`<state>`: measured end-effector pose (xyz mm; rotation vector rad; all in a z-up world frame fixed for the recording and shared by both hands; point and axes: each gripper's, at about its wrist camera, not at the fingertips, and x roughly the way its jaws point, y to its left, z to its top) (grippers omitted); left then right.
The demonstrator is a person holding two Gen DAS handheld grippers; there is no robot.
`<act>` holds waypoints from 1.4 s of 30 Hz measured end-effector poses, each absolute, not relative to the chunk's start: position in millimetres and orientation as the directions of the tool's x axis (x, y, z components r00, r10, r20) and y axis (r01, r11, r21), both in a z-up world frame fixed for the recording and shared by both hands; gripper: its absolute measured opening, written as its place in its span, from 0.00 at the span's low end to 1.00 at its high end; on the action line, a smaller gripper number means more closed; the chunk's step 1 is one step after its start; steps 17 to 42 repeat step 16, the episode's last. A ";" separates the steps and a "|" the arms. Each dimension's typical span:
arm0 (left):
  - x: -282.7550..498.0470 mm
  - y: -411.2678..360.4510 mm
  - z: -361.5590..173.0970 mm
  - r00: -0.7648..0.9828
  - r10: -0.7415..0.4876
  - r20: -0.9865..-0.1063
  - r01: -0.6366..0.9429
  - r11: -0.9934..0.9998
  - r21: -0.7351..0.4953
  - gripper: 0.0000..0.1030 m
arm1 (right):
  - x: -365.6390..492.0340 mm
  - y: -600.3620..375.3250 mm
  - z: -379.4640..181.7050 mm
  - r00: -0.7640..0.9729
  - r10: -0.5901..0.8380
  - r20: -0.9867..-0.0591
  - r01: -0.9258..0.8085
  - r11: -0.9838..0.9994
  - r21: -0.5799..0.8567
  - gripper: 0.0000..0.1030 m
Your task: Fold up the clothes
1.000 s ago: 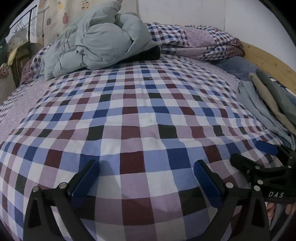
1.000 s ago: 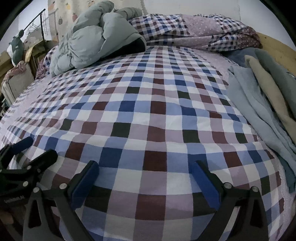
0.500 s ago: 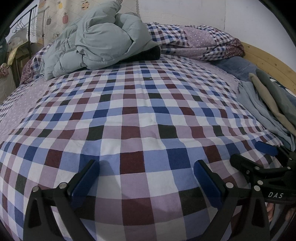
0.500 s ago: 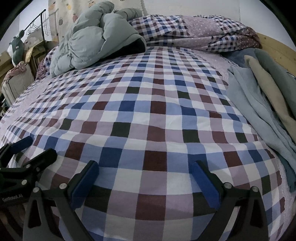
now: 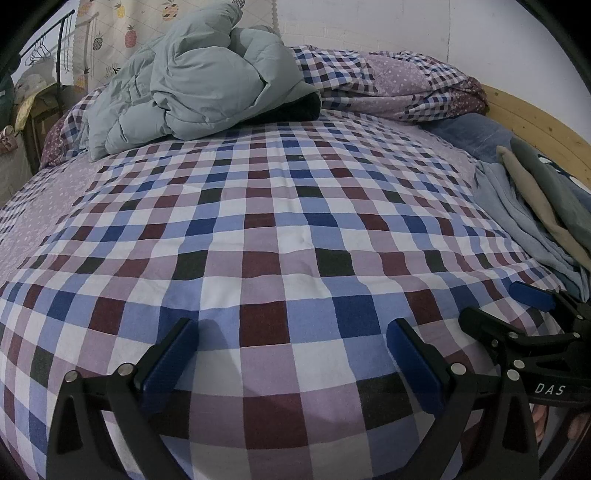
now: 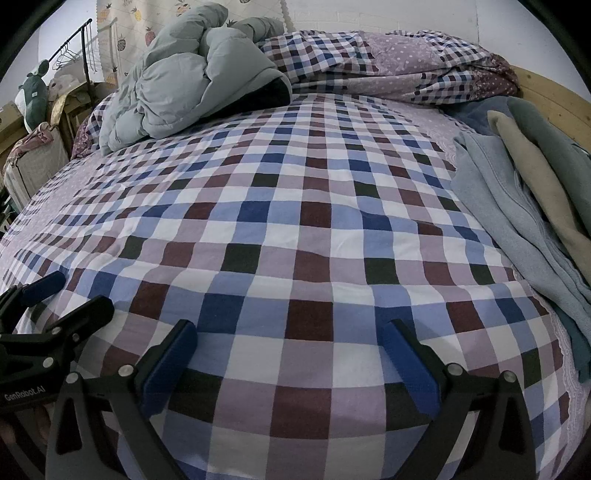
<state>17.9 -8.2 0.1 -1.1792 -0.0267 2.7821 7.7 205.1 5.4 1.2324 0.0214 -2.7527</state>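
Both grippers are held low over the near edge of a bed covered by a checked sheet (image 5: 258,206) in maroon, blue, lilac and white. The left gripper (image 5: 291,354) has its jaws spread wide, with nothing between the blue pads (image 5: 413,365); only sheet shows in the gap. The right gripper (image 6: 290,354) is in the same condition: jaws spread wide, nothing held. The two tools sit side by side, apart: the right gripper appears at the right edge of the left wrist view, the left gripper at the left edge of the right wrist view.

The clothes to be folded lie in a loose pile (image 6: 517,206) along the right side of the bed, well apart from either gripper. Visible in the pile are a light blue garment (image 6: 495,206) nearest the centre of the bed, a tan garment (image 6: 535,173) draped over it, and a grey-green garment (image 6: 550,140) further right. A darker blue piece (image 5: 476,133) lies at the far end of the pile. None of these is touched.

At the far left of the bed sits a crumpled pale grey-green puffer jacket (image 5: 199,85). A bunched checked and dotted duvet (image 5: 388,81) lies along the far edge, to its right. A wooden bed frame (image 5: 535,122) runs behind the pile. A pineapple-print curtain (image 5: 107,33) hangs at far left.
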 end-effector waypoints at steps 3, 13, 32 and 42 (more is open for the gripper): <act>18.2 -8.1 0.2 -0.690 0.117 -0.715 -0.102 -0.993 -0.063 1.00 | 7.4 204.9 5.4 -0.660 -0.109 -0.744 0.120 -0.992 0.038 1.00; 17.9 -8.6 0.1 -0.690 0.118 -0.714 -0.103 -0.993 -0.064 1.00 | 8.2 204.9 5.6 -0.660 -0.109 -0.743 0.121 -0.992 0.038 1.00; 18.3 -7.8 0.3 -0.690 0.116 -0.715 -0.101 -0.993 -0.064 1.00 | 8.7 205.1 5.5 -0.661 -0.109 -0.743 0.121 -0.992 0.038 1.00; 18.3 -7.8 0.3 -0.690 0.116 -0.715 -0.101 -0.993 -0.064 1.00 | 8.7 205.1 5.5 -0.661 -0.109 -0.743 0.121 -0.992 0.038 1.00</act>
